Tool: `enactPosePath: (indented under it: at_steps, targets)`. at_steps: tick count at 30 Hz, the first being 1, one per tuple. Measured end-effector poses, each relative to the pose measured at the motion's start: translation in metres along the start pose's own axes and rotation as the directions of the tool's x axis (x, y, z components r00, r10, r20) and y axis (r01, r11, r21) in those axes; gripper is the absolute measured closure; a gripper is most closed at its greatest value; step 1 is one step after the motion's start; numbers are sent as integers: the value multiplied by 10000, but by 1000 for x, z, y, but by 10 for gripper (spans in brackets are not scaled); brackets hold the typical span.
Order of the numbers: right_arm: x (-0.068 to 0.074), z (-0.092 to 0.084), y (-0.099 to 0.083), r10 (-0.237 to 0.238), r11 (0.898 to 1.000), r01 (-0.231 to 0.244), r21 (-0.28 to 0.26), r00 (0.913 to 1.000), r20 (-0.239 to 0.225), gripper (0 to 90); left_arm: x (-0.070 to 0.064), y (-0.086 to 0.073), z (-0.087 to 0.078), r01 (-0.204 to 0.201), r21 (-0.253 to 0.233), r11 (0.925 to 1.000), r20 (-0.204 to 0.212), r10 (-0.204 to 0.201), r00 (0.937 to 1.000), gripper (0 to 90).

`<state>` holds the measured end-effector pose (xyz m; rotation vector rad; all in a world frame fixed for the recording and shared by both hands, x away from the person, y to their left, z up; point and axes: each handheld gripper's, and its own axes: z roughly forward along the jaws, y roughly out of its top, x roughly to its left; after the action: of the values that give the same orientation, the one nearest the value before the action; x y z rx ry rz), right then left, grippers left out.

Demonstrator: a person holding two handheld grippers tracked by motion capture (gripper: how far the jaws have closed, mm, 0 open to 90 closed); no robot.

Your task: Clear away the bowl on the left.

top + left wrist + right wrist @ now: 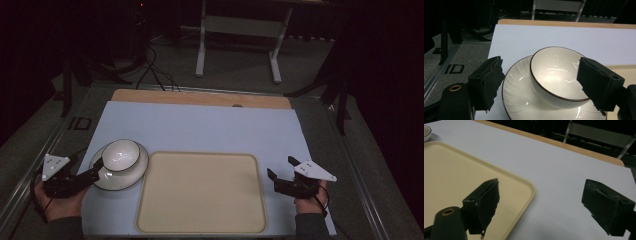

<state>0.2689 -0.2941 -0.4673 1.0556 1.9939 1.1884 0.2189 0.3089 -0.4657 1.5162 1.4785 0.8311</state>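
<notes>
A white bowl [121, 154] with a dark rim stands on a white plate [131, 176] at the left of the white mat [200, 125]. My left gripper [96, 170] is at the plate's left edge, open, its tips close to the rim. In the left gripper view its jaws stand wide on either side of the bowl [554, 75] and plate [519, 95], pressing on neither. A bare beige tray [200, 192] lies at the front middle. My right gripper [281, 167] hovers open to the right of the tray [461, 170] with nothing between its jaws.
The mat lies on a wooden tabletop whose far edge [200, 98] shows behind it. Beyond the table are a white stand's legs [201, 55] and cables [155, 72] on the dark floor. A metal rail [30, 165] runs along the left side.
</notes>
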Motion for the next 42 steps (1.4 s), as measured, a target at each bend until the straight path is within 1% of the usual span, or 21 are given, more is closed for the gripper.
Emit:
enactPosePath:
  at_steps: [10,14,19,24,27,29,31,38,39,41,42]
  targets:
    - [1,0,1,-92,9999,92,-46,9999,77,141,-1,0,0,-28,23,10000,58,28,10000,229]
    - [2,0,1,-126,9999,126,-53,9999,105,142,-2,1,-2,97,-28,9999,67,-97,9999,233]
    - [2,0,1,-150,9999,151,-68,9998,153,141,-3,3,-2,68,-10,10000,65,-68,10000,247]
    - [2,0,1,-184,9998,186,-100,9996,226,141,-3,10,-1,66,-39,10000,88,-66,9999,282]
    - [2,1,1,-184,9998,186,-90,9995,274,141,-3,13,0,60,-88,9999,57,-59,10000,285]
    - [2,1,1,-184,9998,186,-90,9995,274,141,-4,14,0,123,-120,9999,74,-122,9999,287]
    - [2,0,1,-207,9997,210,-107,9994,291,141,-5,16,1,108,-83,9999,121,-107,9999,289]
    - [2,0,1,-225,9997,229,-120,9993,314,142,-5,22,8,40,-8,10000,89,-40,10000,305]
    - [2,0,1,-217,9996,222,-153,9992,334,141,-5,24,10,100,56,9999,161,-101,9998,314]
    - [2,0,1,-210,9996,215,-156,9992,346,141,-5,24,10,100,56,9999,161,-101,9998,322]
    - [2,0,1,-210,9996,215,-156,9992,346,142,-4,27,12,144,107,9998,182,-146,9997,322]
